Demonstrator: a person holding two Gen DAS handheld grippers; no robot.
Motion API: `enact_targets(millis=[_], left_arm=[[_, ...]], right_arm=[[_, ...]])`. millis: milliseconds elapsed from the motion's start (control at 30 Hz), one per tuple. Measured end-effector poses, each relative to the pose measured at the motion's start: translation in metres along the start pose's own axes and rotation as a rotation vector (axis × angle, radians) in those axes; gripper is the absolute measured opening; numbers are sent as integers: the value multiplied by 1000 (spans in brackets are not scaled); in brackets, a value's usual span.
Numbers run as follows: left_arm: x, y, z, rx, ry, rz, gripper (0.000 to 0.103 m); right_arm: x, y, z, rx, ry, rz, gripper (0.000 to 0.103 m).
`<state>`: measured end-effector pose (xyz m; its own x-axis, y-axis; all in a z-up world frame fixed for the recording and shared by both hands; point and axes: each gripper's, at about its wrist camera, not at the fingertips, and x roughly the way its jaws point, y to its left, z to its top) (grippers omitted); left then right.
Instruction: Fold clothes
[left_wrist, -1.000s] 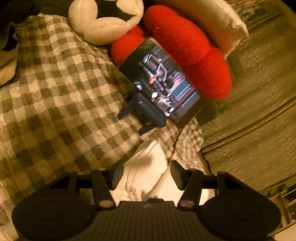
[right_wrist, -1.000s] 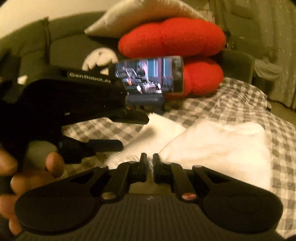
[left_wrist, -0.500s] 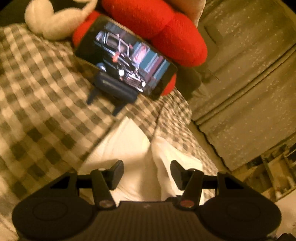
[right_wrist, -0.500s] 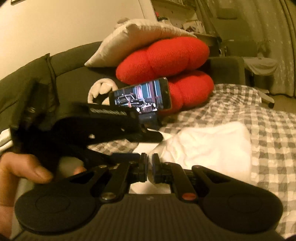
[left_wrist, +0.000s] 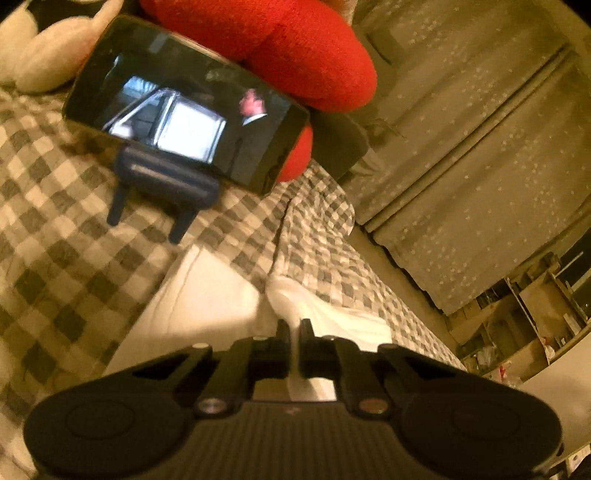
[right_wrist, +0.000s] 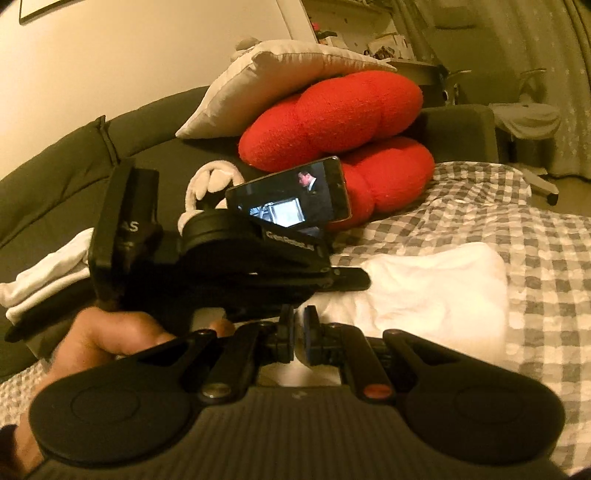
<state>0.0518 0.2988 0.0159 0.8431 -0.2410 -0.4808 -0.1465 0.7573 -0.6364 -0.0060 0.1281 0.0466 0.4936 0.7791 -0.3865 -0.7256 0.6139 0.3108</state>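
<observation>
White garment on the checkered bedspread is pinched at frame bottom by both the left gripper and right gripper, jaws closed on it.

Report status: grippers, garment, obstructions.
Left gripper shut on white garment. Right gripper shut on it too. Phone on stand just beyond.

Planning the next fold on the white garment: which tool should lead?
Probably both together. Left tool and right tool each look shut on a pinch of the white garment. Left sits nearer its centre ridge; the right view shows more open cloth to its right.
</observation>
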Motion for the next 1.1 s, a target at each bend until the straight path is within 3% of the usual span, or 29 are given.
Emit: enact_targets(millis=[200,600,867,1000,1100], left_arm=[[-25,10,7,15,-107,-17,4],[-24,24,8,30,-93,74,5],[-34,25,9,33,-154,68,5],[-28,33,10,12,-116,154,6],[-34,36,11,-21,-132,152,6]], right_arm=[[10,3,2,66,2,65,8],[43,6,-5,133,95,126,8],[44,2,-6,202,94,197,8],[54,8,-8,176,136,153,9],[59,4,-9,207,182,165,16]])
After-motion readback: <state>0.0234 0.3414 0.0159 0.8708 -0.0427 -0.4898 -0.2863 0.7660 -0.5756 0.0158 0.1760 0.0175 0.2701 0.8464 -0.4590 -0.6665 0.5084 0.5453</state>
